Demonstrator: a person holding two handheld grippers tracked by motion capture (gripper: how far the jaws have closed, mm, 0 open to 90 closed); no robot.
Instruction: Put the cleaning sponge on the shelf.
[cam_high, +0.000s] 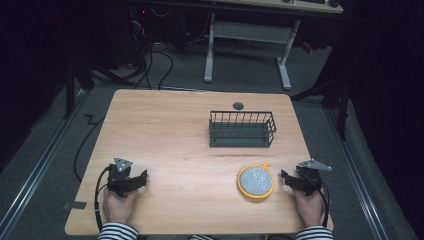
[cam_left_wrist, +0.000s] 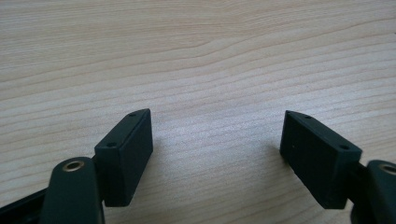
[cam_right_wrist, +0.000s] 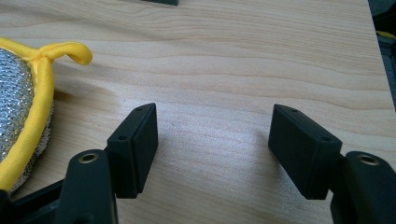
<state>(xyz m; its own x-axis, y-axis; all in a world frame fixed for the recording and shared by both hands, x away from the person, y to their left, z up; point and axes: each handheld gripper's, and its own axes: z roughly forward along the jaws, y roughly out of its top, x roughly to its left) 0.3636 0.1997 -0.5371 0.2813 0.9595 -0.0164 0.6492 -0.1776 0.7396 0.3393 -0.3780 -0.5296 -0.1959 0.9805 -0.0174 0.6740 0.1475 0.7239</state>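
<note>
A round silver scouring pad with a yellow rim (cam_high: 255, 181) lies on the wooden table (cam_high: 175, 130) at the front right. Its yellow loop (cam_right_wrist: 70, 50) and glittery face (cam_right_wrist: 14, 98) fill the left edge of the right gripper view. My right gripper (cam_high: 286, 179) rests on the table just right of the pad, jaws open, bare wood between them (cam_right_wrist: 212, 140). My left gripper (cam_high: 142, 177) rests at the front left, jaws open over bare wood (cam_left_wrist: 217, 140). A dark wire basket (cam_high: 242, 129) stands empty, right of the table's centre.
A small dark disc (cam_high: 238, 105) sits behind the basket near the table's far edge. A white desk frame (cam_high: 247, 47) and cables stand on the floor beyond the table. A hand in a striped sleeve (cam_high: 117, 231) holds each gripper at the near edge.
</note>
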